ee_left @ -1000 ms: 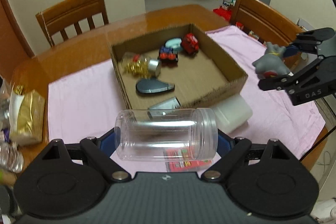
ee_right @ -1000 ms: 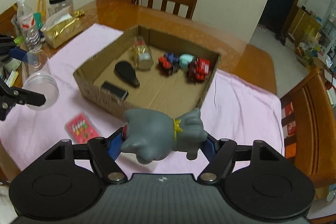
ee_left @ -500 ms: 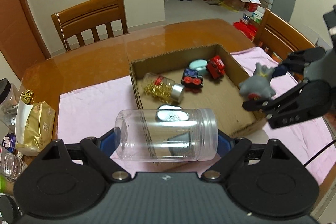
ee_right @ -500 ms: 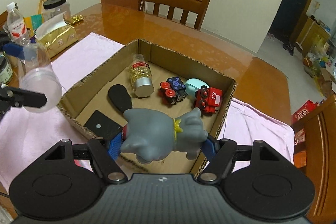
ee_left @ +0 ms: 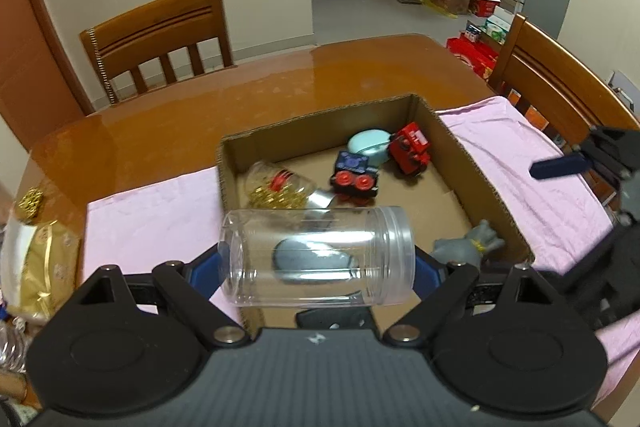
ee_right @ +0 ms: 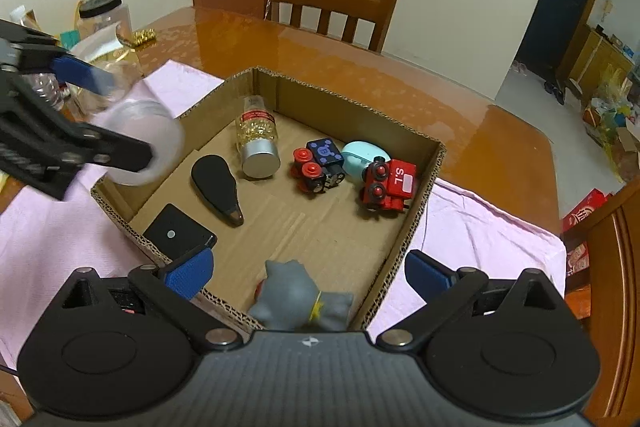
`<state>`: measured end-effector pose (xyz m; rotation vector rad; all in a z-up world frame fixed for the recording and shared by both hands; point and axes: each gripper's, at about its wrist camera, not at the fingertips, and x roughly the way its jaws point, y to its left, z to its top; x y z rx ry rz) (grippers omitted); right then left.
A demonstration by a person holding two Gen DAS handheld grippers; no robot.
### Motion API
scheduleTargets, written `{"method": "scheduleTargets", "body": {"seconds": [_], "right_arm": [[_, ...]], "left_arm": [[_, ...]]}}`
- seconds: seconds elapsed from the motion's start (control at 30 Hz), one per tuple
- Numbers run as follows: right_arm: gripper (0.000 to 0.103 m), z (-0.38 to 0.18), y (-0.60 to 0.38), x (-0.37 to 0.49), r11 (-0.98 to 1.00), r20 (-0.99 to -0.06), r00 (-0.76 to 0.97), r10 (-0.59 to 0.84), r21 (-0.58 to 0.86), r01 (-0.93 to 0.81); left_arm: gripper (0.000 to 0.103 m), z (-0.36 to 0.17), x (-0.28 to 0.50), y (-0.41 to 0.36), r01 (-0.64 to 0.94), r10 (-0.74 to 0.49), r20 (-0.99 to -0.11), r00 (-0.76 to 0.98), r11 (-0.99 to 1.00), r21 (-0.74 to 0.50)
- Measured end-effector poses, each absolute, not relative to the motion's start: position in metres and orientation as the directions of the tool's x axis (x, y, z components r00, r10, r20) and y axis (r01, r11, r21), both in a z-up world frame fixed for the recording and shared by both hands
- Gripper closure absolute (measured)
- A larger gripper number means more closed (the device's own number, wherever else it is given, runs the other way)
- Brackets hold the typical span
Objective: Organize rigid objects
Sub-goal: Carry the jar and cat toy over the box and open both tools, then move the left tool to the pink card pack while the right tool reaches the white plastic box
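Cardboard box [ee_right: 416, 215] sits on a pink cloth [ee_left: 152, 215] over a glossy wooden table [ee_left: 240, 95], holding a gold-filled bottle [ee_right: 258, 139], 2 toy trains [ee_right: 320, 167], a teal case [ee_right: 360, 155], a dark oval piece [ee_right: 216, 183], a black block [ee_right: 178, 233] and a grey toy [ee_right: 300, 301]. The grey toy lies in the near corner, partly cut off by the right gripper [ee_right: 308, 273], whose fingers stand wide apart above it. The left gripper [ee_left: 318, 263] is clamped on a clear jar [ee_left: 316, 259] held sideways above the box's near-left wall; the jar blurs what lies behind it. 2 wooden chairs [ee_left: 156, 35] flank the table, and clutter crowds its left edge.
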<state>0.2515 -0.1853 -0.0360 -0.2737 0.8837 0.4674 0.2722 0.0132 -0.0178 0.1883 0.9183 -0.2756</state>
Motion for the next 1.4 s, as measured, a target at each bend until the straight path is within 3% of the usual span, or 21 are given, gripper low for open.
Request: {"method": "scheduleTargets", "body": {"seconds": [0.6, 0.7, 1.4], "right_arm": [[0.000, -0.055, -0.204, 0.217, 0.919, -0.804, 0.542, 0.244, 0.014, -0.393], [0.000, -0.057, -0.203, 0.214, 0.924, -0.806, 0.539, 0.243, 0.024, -0.381], [0.000, -0.058, -0.193, 0.201, 0.943, -0.793, 0.558, 0.245, 0.061, -0.326]], "left_arm": [[0.013, -0.044, 0.316, -0.054, 0.380, -0.223, -0.808, 0.546, 0.925, 0.001], [0.004, -0.042, 0.319, -0.057, 0.377, -0.224, -0.795, 0.564, 0.926, 0.006], [0.003, -0.018, 0.265, -0.006, 0.309, -0.209, -0.737, 0.642, 0.951, 0.000]]}}
